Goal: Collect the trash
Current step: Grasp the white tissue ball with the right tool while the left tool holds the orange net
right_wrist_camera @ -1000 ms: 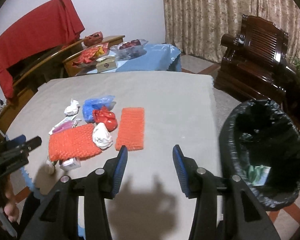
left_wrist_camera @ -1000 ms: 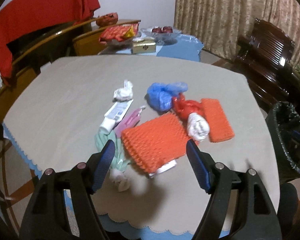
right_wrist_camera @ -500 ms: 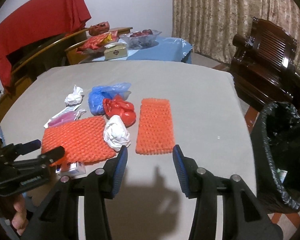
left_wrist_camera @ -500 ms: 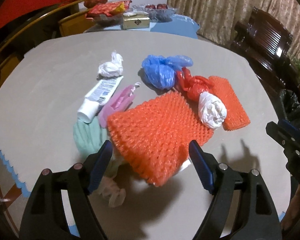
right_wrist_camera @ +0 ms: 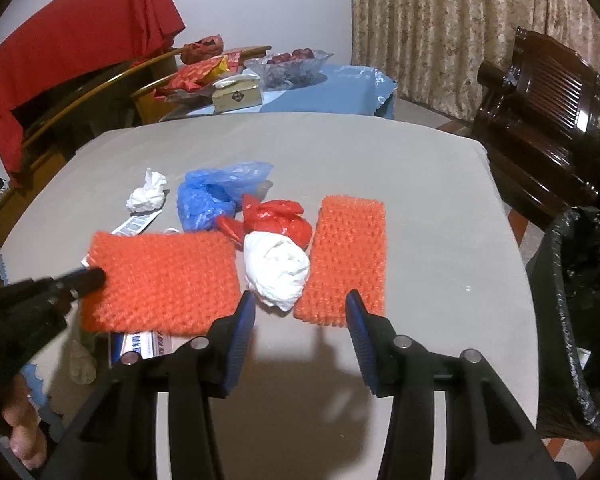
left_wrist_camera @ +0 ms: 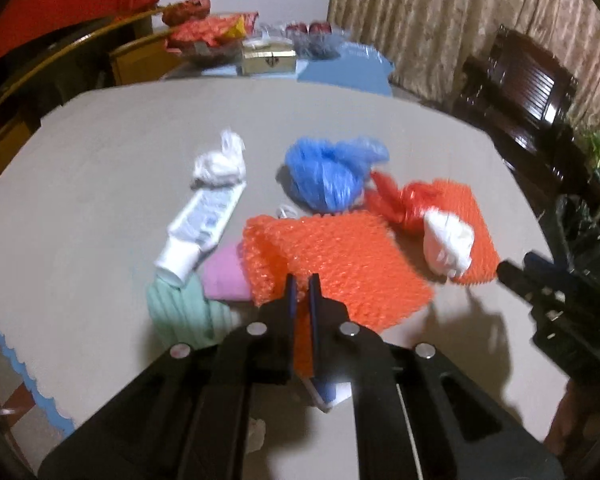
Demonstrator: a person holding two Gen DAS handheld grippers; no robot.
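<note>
My left gripper (left_wrist_camera: 302,280) is closing its jaws on the near edge of a large orange foam net (left_wrist_camera: 340,256), pinched between the pads and curled up at its left. In the right wrist view the same net (right_wrist_camera: 160,276) lies flat on the grey table (right_wrist_camera: 420,200) with the left gripper (right_wrist_camera: 92,276) at its left edge. My right gripper (right_wrist_camera: 300,304) is open and holds nothing, just short of a white knotted bag (right_wrist_camera: 276,268) and a smaller orange net (right_wrist_camera: 350,252). Behind them lie a red bag (right_wrist_camera: 278,216) and a blue bag (right_wrist_camera: 208,196).
A black-lined bin (right_wrist_camera: 580,300) stands off the table's right edge. A crumpled tissue (left_wrist_camera: 220,164), white tube (left_wrist_camera: 200,224), pink wrapper (left_wrist_camera: 224,276) and green bag (left_wrist_camera: 180,308) lie left of the net. A dark wooden chair (right_wrist_camera: 540,120) and a side table with boxes stand behind.
The left gripper sank onto the large orange net and went from wide open to shut on its near edge. The right gripper came closer to the white bag and stayed open.
</note>
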